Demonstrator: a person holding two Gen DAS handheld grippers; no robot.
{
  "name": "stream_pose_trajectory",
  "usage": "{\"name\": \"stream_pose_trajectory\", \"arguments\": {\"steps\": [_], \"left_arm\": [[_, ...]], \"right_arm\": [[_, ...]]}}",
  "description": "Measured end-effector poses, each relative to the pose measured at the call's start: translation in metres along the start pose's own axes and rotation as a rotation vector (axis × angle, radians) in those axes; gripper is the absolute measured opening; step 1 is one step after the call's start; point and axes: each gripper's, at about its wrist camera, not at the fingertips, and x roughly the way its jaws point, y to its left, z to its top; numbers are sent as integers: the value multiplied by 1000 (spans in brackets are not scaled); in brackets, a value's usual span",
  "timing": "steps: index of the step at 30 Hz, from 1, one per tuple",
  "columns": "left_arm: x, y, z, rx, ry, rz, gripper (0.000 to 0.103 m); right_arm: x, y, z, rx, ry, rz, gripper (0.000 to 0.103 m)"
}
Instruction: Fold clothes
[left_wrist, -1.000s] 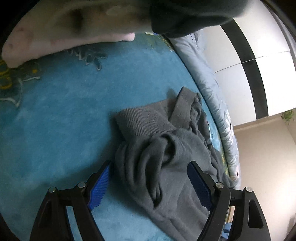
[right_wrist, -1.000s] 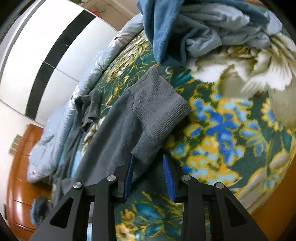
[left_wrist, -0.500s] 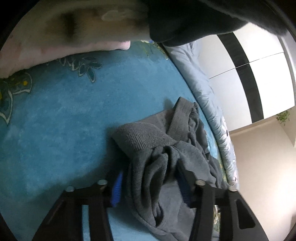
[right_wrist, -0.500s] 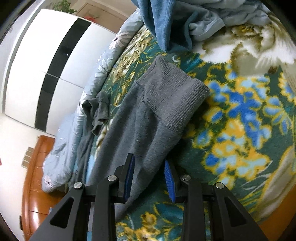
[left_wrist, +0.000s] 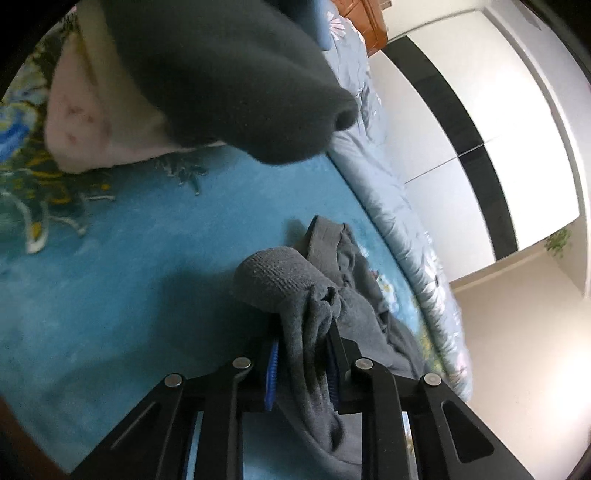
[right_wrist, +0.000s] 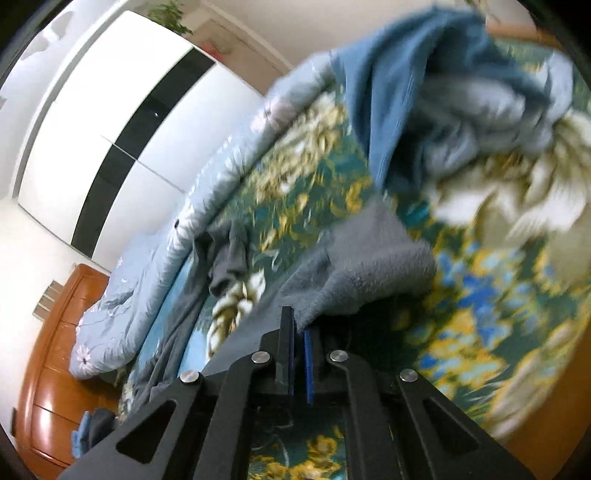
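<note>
Since a second ago we've clamped both grippers: the left gripper (left_wrist: 301, 363) now pinches the bunched grey knit sweater (left_wrist: 295, 291) low in frame, and the right gripper (right_wrist: 299, 354) bites its ribbed cuff (right_wrist: 373, 273), lifted off the floral blanket (right_wrist: 480, 295).

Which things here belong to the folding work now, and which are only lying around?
In the job:
- grey garment, both ribbed cuffs gripped
- left gripper, shut on one cuff
- right gripper, shut on the other cuff

Only lying around:
- blue clothes pile
- light blue quilt
- floral blanket
- white wardrobe
</note>
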Motion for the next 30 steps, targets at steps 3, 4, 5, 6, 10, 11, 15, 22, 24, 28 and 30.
{"name": "stream_pose_trajectory", "arguments": {"steps": [3, 4, 5, 6, 10, 11, 15, 22, 24, 28, 30], "left_arm": [[0, 0, -8, 3, 38, 17, 22], [3, 2, -9, -2, 49, 32, 22], [5, 4, -10, -10, 58, 50, 22], [7, 6, -10, -19, 67, 67, 22], [9, 7, -10, -26, 77, 82, 23], [8, 8, -10, -19, 80, 80, 23], [4, 7, -8, -1, 81, 122, 41], [-18, 12, 9, 16, -29, 175, 66], [-15, 7, 13, 63, -13, 169, 66], [11, -35, 20, 272, 59, 154, 66], [25, -59, 23, 381, 91, 131, 66]], "right_arm": [[-6, -23, 2, 20, -5, -51, 4], [-6, -32, 2, 29, -1, -72, 4], [-5, -41, 2, 42, 7, -89, 4], [-3, -48, -1, 59, 28, -93, 4], [4, -60, -12, 66, 73, -121, 4], [6, -61, -12, 70, 80, -123, 4], [11, -62, -11, 66, 95, -124, 5], [1, -57, -6, 12, 74, -201, 33], [-7, -54, -4, -9, 34, -251, 35], [-18, -17, -2, -141, -13, -277, 35], [-14, 14, -6, -249, -8, -241, 35]]}}
